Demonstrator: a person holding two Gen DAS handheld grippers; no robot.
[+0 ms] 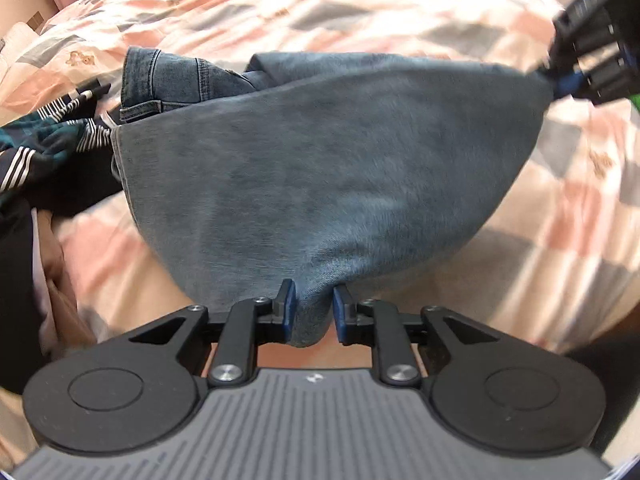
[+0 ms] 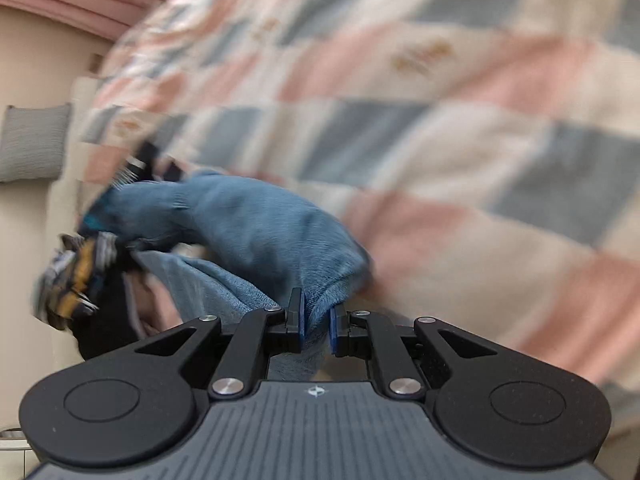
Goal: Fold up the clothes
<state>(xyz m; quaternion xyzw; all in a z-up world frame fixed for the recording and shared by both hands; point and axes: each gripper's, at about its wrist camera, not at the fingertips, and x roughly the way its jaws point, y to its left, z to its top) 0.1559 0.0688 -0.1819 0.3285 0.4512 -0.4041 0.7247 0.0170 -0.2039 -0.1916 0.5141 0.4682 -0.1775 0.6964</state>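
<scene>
The jeans [image 1: 320, 184] are held stretched above the quilted bed [image 1: 400, 4], the far part resting on it beside a striped garment [image 1: 52, 140] near the bed's left edge. A corner is clamped in the left gripper [image 1: 313, 312] and another in the right gripper [image 1: 568, 80]. Only small bunches of denim are pinched, so either corner could be pulled free if the span is tightened, and the striped garment could be dragged along.
</scene>
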